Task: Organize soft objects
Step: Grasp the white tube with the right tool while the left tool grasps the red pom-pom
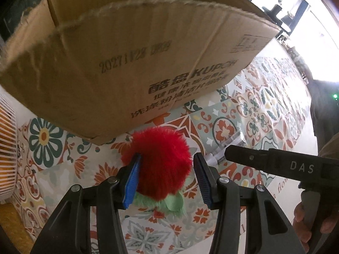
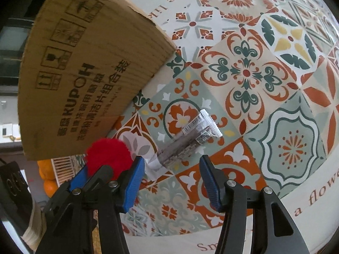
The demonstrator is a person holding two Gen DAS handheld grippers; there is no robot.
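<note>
A fluffy red plush with a green base [image 1: 161, 165] lies between the fingers of my left gripper [image 1: 167, 180]. The left pad touches it and the right pad stands slightly off it, so the jaws look partly open around it. It sits just in front of a brown cardboard box [image 1: 131, 59]. In the right wrist view the red plush [image 2: 108, 156] shows at the left beside the box [image 2: 84, 80], with the left gripper's blue pad next to it. My right gripper [image 2: 172, 182] is open and empty above the patterned tablecloth [image 2: 254, 84].
A clear snack wrapper with a barcode [image 2: 190, 135] lies on the cloth ahead of my right gripper. A white slatted basket [image 1: 6, 154] holding oranges [image 2: 47, 182] stands at the left. The right gripper's black body [image 1: 275, 165] is close on the right of the left one.
</note>
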